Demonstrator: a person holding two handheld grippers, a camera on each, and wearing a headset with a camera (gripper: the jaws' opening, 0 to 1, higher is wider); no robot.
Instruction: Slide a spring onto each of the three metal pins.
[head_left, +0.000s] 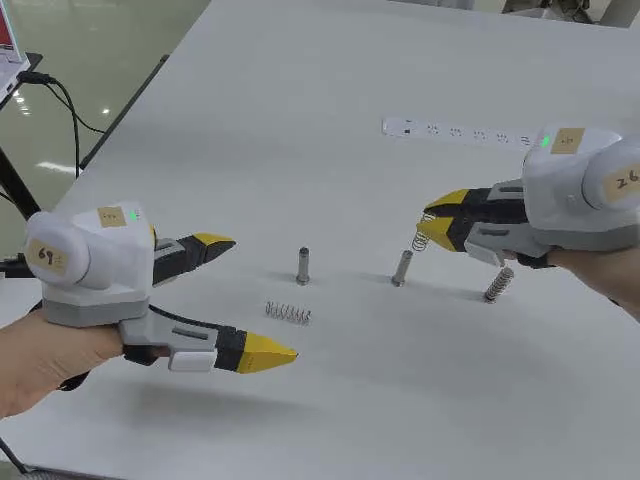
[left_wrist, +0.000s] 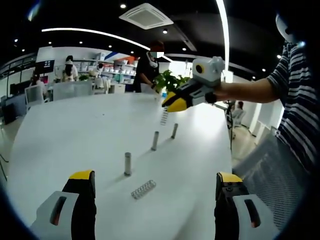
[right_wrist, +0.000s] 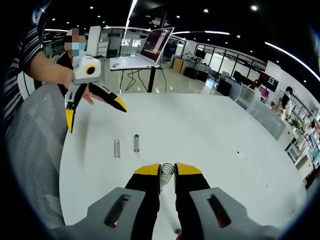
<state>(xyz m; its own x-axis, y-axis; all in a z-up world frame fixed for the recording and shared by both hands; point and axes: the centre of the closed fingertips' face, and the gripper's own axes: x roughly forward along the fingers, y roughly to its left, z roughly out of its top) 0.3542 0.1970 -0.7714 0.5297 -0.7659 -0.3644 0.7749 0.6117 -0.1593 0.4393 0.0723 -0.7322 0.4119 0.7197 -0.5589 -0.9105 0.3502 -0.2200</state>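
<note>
The left gripper (head_left: 250, 297) is wide open and holds nothing. A loose spring (head_left: 288, 313) lies flat on the white table (head_left: 300, 120) just ahead of it, between its two yellow tips, and a bare pin (head_left: 303, 265) stands upright a little farther ahead. The right gripper (head_left: 432, 218) is closed on a second spring (head_left: 420, 241), which hangs from its tips close beside the top of the middle pin (head_left: 401, 268). Under this gripper's body, a third spring (head_left: 496, 288) sits around the third pin (head_left: 505, 272).
</note>
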